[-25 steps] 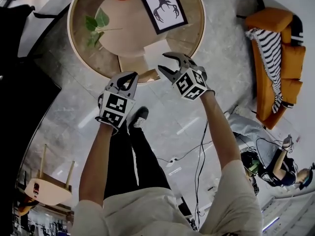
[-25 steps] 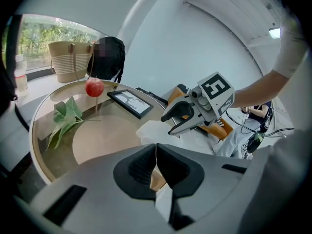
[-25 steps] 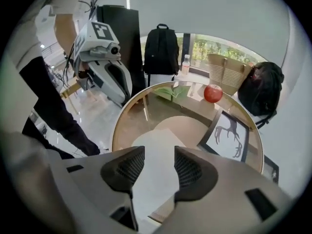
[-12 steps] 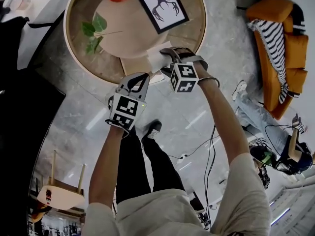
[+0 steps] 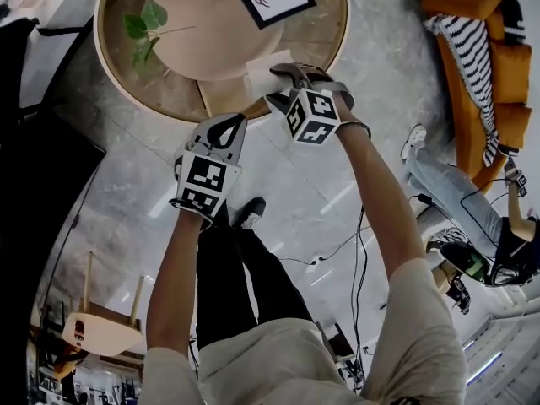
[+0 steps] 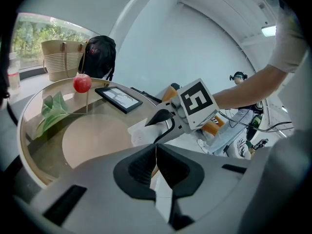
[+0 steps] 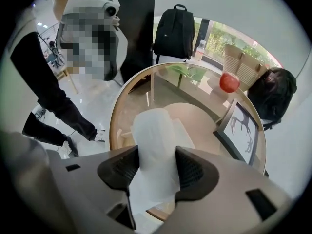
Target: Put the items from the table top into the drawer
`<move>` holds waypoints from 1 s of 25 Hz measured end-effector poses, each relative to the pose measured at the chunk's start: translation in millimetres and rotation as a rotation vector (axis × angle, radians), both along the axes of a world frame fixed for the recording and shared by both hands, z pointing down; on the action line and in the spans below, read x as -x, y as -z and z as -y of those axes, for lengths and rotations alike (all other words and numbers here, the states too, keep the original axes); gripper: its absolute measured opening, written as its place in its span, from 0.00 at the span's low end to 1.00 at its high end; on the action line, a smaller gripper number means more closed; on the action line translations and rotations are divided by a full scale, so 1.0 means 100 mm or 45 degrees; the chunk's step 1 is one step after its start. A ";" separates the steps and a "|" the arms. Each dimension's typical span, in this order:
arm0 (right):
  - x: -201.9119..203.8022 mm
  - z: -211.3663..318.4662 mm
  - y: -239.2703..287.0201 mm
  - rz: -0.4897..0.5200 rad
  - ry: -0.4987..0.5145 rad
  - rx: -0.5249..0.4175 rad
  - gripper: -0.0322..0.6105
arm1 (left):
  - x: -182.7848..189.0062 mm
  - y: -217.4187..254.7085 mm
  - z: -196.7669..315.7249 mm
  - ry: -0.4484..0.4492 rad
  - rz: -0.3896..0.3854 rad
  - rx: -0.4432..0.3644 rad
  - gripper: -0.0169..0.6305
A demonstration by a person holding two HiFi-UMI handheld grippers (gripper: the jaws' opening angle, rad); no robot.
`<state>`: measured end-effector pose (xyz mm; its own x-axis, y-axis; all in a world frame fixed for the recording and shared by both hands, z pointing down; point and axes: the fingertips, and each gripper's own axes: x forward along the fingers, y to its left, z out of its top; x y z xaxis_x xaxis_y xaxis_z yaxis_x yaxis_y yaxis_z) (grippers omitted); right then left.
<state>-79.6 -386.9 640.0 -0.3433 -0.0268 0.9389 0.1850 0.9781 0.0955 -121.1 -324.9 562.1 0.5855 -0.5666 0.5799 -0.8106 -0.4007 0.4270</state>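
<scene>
right claw (image 7: 157, 172) closing on tissue pack (image 7: 153, 130) between its jaws | left claw (image 6: 156, 165) clenched, empty

An orange sofa (image 5: 462, 17) draped with a striped throw (image 5: 464, 53) is seen far right of the left tongs (image 5: 221, 125). A wooden stool (image 5: 89, 332) is placed well below and left of them, and black cables (image 5: 361, 251) are strewn over the grey floor (image 5: 118, 184) to their lower right.

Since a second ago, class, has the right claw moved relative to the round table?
Yes. The right claw moved in from beyond the rim of the round table to the white packet, and is closing with it between the jaws.
</scene>
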 end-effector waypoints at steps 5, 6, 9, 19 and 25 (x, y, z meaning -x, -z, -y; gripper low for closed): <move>-0.33 -0.30 0.13 0.036 -0.023 -0.065 0.41 | -0.38 0.09 -0.27 0.004 0.000 -0.026 0.06; -0.41 -0.37 0.18 0.058 -0.033 -0.075 0.41 | -0.46 0.08 -0.32 0.018 -0.004 -0.031 0.06; -0.65 -0.57 0.30 0.159 -0.141 -0.084 0.41 | -0.67 -0.01 -0.51 0.058 -0.003 -0.026 0.06; -1.59 -1.45 0.00 0.345 -0.261 -0.150 0.41 | -1.35 -0.62 -1.26 0.044 0.062 -0.030 0.06; -1.77 -2.04 -0.50 0.348 -0.180 -0.130 0.41 | -1.37 -1.05 -1.57 0.089 0.110 -0.060 0.06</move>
